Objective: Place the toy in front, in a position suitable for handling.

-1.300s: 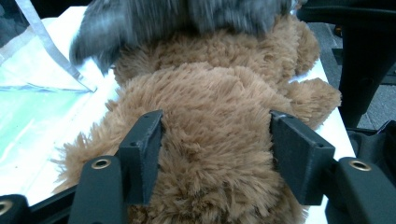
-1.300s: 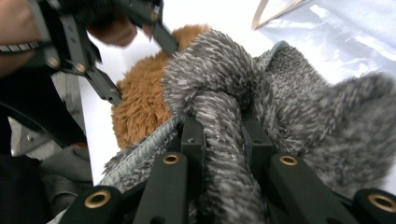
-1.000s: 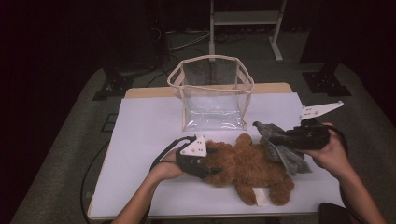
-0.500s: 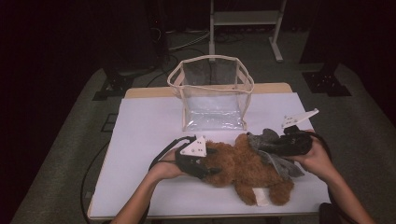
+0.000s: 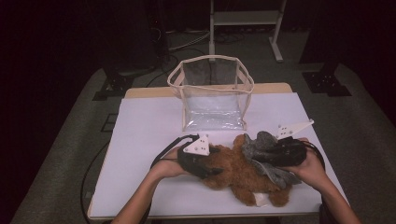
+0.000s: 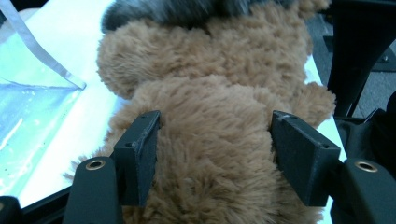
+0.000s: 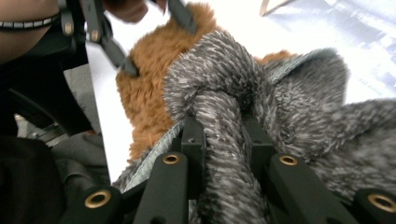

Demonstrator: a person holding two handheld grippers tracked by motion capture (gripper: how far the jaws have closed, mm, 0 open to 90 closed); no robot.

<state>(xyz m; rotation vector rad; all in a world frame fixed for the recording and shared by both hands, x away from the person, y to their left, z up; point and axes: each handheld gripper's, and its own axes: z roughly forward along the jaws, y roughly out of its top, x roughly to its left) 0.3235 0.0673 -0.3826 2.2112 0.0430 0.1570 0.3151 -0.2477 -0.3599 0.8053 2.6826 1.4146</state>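
A brown teddy bear (image 5: 238,175) lies on the white table (image 5: 149,130) near its front edge. My left gripper (image 5: 215,167) is at the bear's left end. In the left gripper view its jaws (image 6: 215,140) straddle the bear's fur (image 6: 210,93), which bulges against both pads. These jaws have just been opening, with the bear between them. My right gripper (image 5: 259,154) is shut on a fold of a fuzzy grey garment (image 5: 275,172) draped on the bear's right side. The right gripper view shows the fold pinched between my pads (image 7: 223,130), with the bear (image 7: 149,88) behind.
A clear plastic bag (image 5: 212,93) with a cream rim stands open-topped at the table's back middle; its corner (image 6: 32,107) shows at left in the left gripper view. The tabletop is bare to the left. Dark floor and a metal stand lie beyond.
My right hand has moved left and down with the grey garment, bringing it over the bear. The left hand has stayed on the bear.
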